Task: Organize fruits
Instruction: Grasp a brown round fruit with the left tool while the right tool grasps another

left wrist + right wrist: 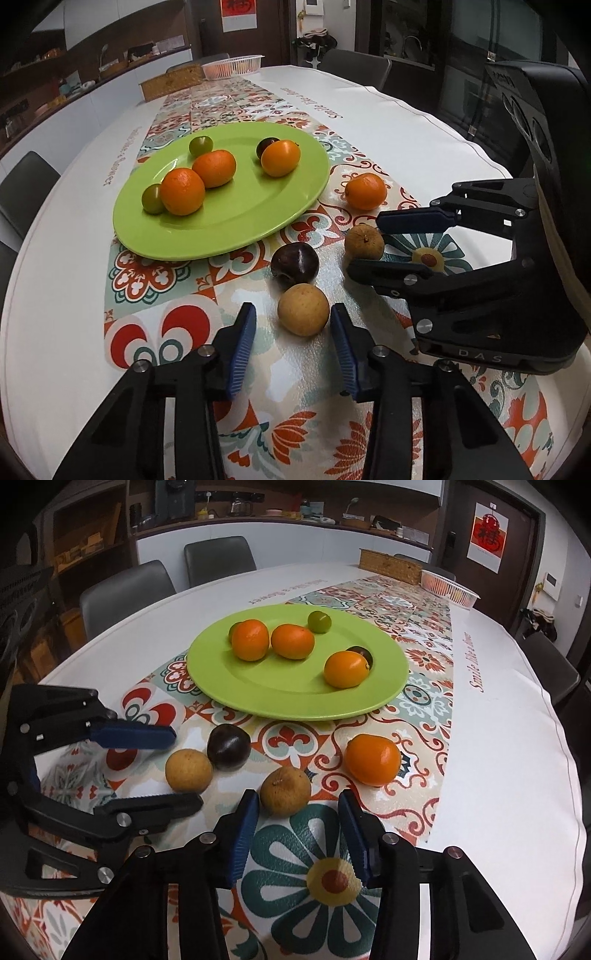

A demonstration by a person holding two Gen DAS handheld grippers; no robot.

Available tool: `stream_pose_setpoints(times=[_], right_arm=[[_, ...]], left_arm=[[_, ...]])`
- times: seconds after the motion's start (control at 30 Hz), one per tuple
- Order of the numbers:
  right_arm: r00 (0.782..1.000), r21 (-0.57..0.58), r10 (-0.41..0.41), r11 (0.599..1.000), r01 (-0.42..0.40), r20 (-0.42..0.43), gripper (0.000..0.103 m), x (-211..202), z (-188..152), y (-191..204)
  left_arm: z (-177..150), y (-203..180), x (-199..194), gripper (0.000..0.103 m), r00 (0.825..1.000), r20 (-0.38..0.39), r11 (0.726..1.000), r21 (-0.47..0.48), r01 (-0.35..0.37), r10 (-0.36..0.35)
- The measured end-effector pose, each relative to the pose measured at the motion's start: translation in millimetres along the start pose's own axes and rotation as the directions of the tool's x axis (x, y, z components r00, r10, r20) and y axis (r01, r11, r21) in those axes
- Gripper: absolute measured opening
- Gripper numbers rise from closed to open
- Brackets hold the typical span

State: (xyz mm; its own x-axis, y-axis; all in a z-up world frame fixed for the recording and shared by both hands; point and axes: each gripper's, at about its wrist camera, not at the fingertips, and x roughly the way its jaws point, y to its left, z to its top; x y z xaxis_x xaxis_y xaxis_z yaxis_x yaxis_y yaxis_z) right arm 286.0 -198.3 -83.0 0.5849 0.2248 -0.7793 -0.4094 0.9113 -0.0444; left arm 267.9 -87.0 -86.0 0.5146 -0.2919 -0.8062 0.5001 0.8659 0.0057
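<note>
Each tan fruit is lined up between spread jaws, left gripper on one, right gripper on the other, nothing pinched yet, so both can be carried to the green plate together

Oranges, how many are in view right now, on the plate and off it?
4. Three sit on the green plate: two touching near its left side, one toward the right beside a dark plum. A fourth orange lies on the tablecloth, right of the plate. None looks hidden.
</note>
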Motion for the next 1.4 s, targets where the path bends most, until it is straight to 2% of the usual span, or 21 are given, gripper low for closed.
stream_pose_setpoints(times=[0.17,0.27,0.77,1.4], right_arm=[[1.000,0.012,0.013,1.000,-0.013,-0.002,0.037,1,1,1],[1.000,0.020,0.013,1.000,-0.013,-0.004,0.028,0,2,1],[1.000,0.087,0.022,0.996,-0.023,0.011,0.028,-24,-7,10],[0.995,0.150,-0.002,0.989,-0.013,0.098,0.028,-72,1,16]], left_arm=[[1,1,1,0.029,1.000,-0.008,1.000,-0.021,0.018,-0.018],[2,2,-1,0.029,0.999,-0.010,0.998,-0.049,0.030,-0.031],[-5,1,-27,0.029,0.999,0.031,0.996,-0.084,0.024,-0.022],[1,4,-79,0.029,0.991,0.134,0.995,-0.103,-0.008,0.021]])
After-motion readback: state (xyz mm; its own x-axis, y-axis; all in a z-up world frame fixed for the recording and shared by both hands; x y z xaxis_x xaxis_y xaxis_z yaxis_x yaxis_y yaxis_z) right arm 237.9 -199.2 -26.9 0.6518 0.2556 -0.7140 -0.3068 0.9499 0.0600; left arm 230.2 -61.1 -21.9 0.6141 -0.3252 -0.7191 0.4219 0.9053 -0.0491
